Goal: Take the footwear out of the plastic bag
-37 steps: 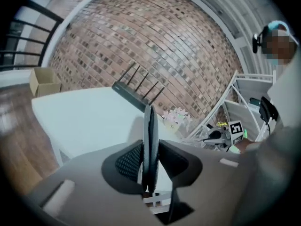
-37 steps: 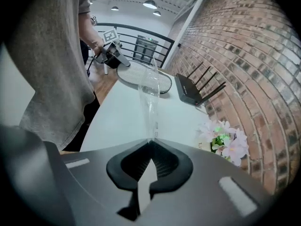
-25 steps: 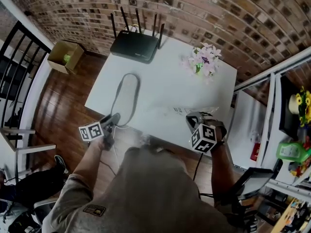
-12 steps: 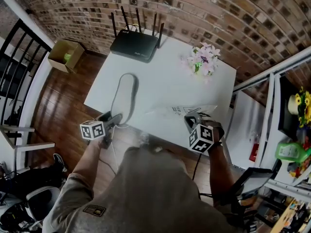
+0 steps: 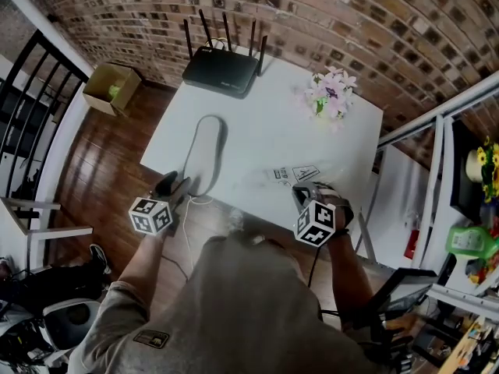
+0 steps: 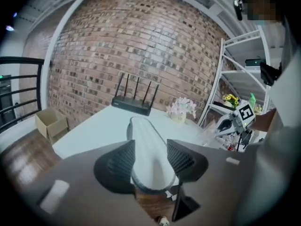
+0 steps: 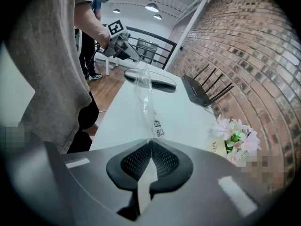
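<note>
A long pale grey slipper (image 5: pixel 204 150) lies flat on the white table (image 5: pixel 265 131), out of the bag, with its heel at the near edge. My left gripper (image 5: pixel 173 189) hangs just off that edge. In the left gripper view the heel of the slipper (image 6: pixel 148 145) lies between the jaws of the left gripper (image 6: pixel 150 153); they are closing, and the pads do not clearly press on it. My right gripper (image 5: pixel 306 193) is shut on the clear plastic bag (image 5: pixel 300 174). The bag's film (image 7: pixel 146 98) rises from the pinched pads of the right gripper (image 7: pixel 149 161).
A black router (image 5: pixel 222 70) with antennas stands at the table's far edge, and a small pot of pink flowers (image 5: pixel 331 96) at the far right corner. A cardboard box (image 5: pixel 109 88) sits on the wooden floor at left. A white shelf unit (image 5: pixel 437 154) flanks the right side.
My left gripper has drawn back from the slipper toward the person, and its jaws have spread. The right gripper, still pinching the bag, has shifted a little left and nearer.
</note>
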A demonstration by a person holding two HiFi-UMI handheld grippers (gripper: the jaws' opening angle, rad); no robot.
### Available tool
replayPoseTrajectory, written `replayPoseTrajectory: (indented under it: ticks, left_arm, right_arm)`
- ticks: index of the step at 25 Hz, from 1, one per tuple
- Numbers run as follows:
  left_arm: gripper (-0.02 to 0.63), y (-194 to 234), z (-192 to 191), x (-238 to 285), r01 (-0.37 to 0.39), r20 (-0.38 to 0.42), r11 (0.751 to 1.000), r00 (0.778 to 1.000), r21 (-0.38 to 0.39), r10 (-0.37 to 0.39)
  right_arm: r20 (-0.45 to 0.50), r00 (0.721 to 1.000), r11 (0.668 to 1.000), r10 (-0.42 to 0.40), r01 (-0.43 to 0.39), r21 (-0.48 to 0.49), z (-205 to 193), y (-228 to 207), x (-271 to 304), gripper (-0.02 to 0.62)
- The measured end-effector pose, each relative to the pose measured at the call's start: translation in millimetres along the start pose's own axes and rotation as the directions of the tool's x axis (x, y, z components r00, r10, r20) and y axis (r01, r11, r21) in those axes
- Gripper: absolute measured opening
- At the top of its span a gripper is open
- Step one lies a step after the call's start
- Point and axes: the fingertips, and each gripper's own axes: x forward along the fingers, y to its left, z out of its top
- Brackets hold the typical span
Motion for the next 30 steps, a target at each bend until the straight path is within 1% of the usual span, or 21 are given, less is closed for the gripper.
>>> replayPoseTrajectory:
  ticks: [3, 5, 8, 11, 13, 16, 19, 25, 30]
  left_arm:
    - [0.134, -32, 20, -5, 0.065, 0.066, 0.997, 0.996, 0.041, -0.067]
    - [0.088, -59, 28, -6, 0.116, 0.088, 0.99, 0.988, 0.082, -0.123]
    - [0.031, -101, 35, -5, 0.189, 0.1, 0.972, 0.974, 0.141, -0.204]
    - [0.023, -131, 33, -3, 0.246, 0.094, 0.955, 0.96, 0.165, -0.263]
    - [0.023, -144, 29, -3, 0.266, 0.089, 0.949, 0.955, 0.168, -0.283]
    - [0.023, -156, 22, -6, 0.28, 0.08, 0.945, 0.952, 0.167, -0.296]
    - [0.023, -164, 15, -12, 0.282, 0.071, 0.945, 0.953, 0.164, -0.296]
    - [0.023, -176, 1, -22, 0.283, 0.05, 0.945, 0.954, 0.161, -0.295]
    - [0.023, -194, -1, -32, 0.296, 0.053, 0.94, 0.95, 0.17, -0.309]
  right_arm:
    - [0.006, 1.0, 1.0, -0.013, 0.013, 0.012, 3, 5, 8, 0.018]
    - [0.014, 1.0, 1.0, -0.021, 0.021, 0.024, 5, 8, 12, 0.02]
    - [0.024, 0.999, 0.999, -0.033, 0.032, 0.041, 8, 11, 18, 0.025]
    - [0.025, 0.999, 0.998, -0.041, 0.039, 0.054, 7, 14, 24, 0.049]
    - [0.022, 0.999, 0.997, -0.04, 0.039, 0.061, 6, 17, 27, 0.095]
    - [0.024, 0.999, 0.997, -0.04, 0.039, 0.07, 4, 23, 27, 0.146]
    - [0.036, 0.998, 0.996, -0.043, 0.04, 0.079, 2, 31, 20, 0.18]
    - [0.076, 0.994, 0.99, -0.072, 0.062, 0.127, -1, 40, 4, 0.202]
    - [0.15, 0.979, 0.968, -0.136, 0.099, 0.229, 4, 41, -23, 0.192]
